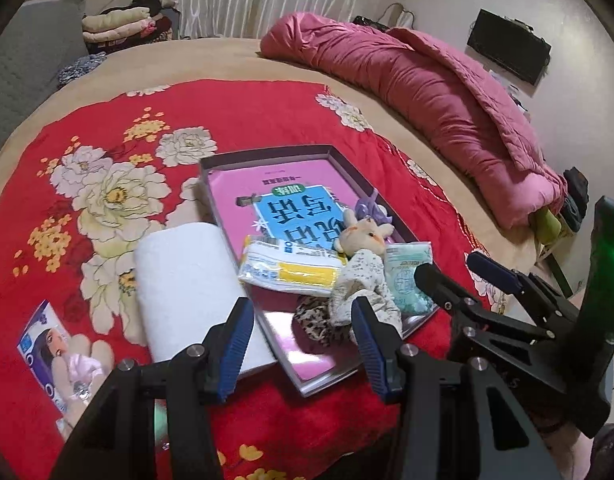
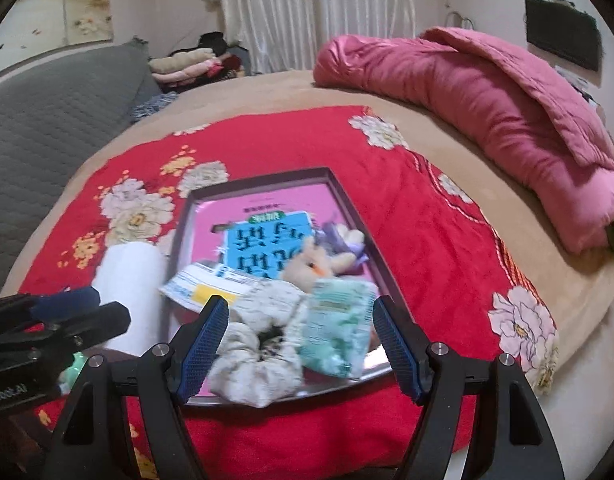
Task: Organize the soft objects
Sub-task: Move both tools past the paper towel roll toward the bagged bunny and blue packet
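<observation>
A shallow pink-lined box (image 1: 267, 160) (image 2: 263, 178) lies on the red flowered blanket. In it are a tissue pack (image 1: 291, 266) (image 2: 203, 286), a tan plush toy (image 1: 365, 234) (image 2: 311, 264), a purple item (image 1: 367, 206), a pale green packet (image 1: 407, 276) (image 2: 339, 326), a white floral scrunchie (image 2: 255, 364) (image 1: 363, 292) and a leopard scrunchie (image 1: 313, 320). A white paper roll (image 1: 187, 292) (image 2: 133, 292) lies left of the box. My left gripper (image 1: 303, 344) is open and empty over the box's near edge. My right gripper (image 2: 301, 346) is open and empty, with the white scrunchie and green packet between its fingers; it also shows in the left wrist view (image 1: 455, 270).
A packet with a woman's picture (image 1: 55, 356) lies on the blanket at the near left. A rolled pink quilt (image 1: 427, 96) (image 2: 507, 112) runs along the bed's far right. Folded clothes (image 1: 119, 24) and a grey cushion (image 2: 47, 120) are at the back left.
</observation>
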`<state>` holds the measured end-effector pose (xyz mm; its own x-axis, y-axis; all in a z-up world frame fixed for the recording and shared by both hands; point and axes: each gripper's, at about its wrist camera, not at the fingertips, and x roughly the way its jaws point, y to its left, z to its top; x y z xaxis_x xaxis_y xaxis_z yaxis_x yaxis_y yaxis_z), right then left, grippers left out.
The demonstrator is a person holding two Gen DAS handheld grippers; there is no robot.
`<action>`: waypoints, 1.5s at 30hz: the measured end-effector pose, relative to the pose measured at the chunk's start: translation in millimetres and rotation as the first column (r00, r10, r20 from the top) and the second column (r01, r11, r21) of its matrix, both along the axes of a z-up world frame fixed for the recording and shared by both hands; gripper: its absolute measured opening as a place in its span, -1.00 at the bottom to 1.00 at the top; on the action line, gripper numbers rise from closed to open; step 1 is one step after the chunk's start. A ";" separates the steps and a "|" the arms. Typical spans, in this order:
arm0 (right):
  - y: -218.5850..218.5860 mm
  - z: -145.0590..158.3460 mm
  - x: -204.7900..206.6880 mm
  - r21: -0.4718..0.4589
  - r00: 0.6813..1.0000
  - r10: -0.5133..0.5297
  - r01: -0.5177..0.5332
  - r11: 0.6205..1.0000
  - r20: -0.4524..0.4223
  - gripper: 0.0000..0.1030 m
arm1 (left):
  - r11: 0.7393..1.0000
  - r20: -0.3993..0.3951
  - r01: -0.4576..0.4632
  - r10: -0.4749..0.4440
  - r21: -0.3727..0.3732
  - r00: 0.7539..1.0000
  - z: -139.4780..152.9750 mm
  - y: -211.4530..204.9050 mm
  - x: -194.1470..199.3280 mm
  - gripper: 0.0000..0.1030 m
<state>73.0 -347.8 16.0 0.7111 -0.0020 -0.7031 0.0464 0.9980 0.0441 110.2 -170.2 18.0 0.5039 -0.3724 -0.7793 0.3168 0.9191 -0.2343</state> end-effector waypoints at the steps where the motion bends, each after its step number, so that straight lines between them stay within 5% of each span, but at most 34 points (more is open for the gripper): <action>1: 2.6 2.1 -0.4 0.000 1.000 0.005 -0.005 1.000 0.003 0.48 | 1.000 0.002 -0.006 0.006 -0.001 1.000 0.6 3.4 -1.1 -0.02; 3: 6.7 6.5 -2.0 -0.004 1.000 0.010 -0.010 1.000 0.013 0.48 | 1.000 0.007 -0.017 0.018 -0.005 1.000 1.7 9.6 -3.1 0.02; 7: 11.0 14.5 -5.0 -0.015 0.999 0.011 -0.011 1.000 0.034 0.48 | 0.999 0.015 -0.039 0.039 -0.012 0.999 4.3 21.2 -9.0 0.41; 18: 51.9 41.2 -14.7 0.004 0.989 0.129 -0.129 0.992 0.078 0.48 | 0.990 0.032 -0.135 0.136 -0.052 0.990 11.8 81.2 -31.2 0.41; 25: 103.0 50.0 -18.5 0.029 0.965 0.248 -0.251 0.968 0.080 0.48 | 0.946 0.030 -0.318 0.320 -0.060 0.947 15.4 172.1 -35.1 0.41; 32: 152.6 34.4 -24.3 0.076 0.929 0.369 -0.369 0.926 0.017 0.48 | 0.896 -0.039 -0.438 0.437 -0.075 0.899 -3.8 243.1 -40.1 0.41; 45: 211.6 -22.3 -33.2 0.110 0.850 0.505 -0.493 0.863 -0.151 0.48 | 0.858 -0.145 -0.508 0.494 -0.078 0.857 -53.8 269.1 -44.0 0.41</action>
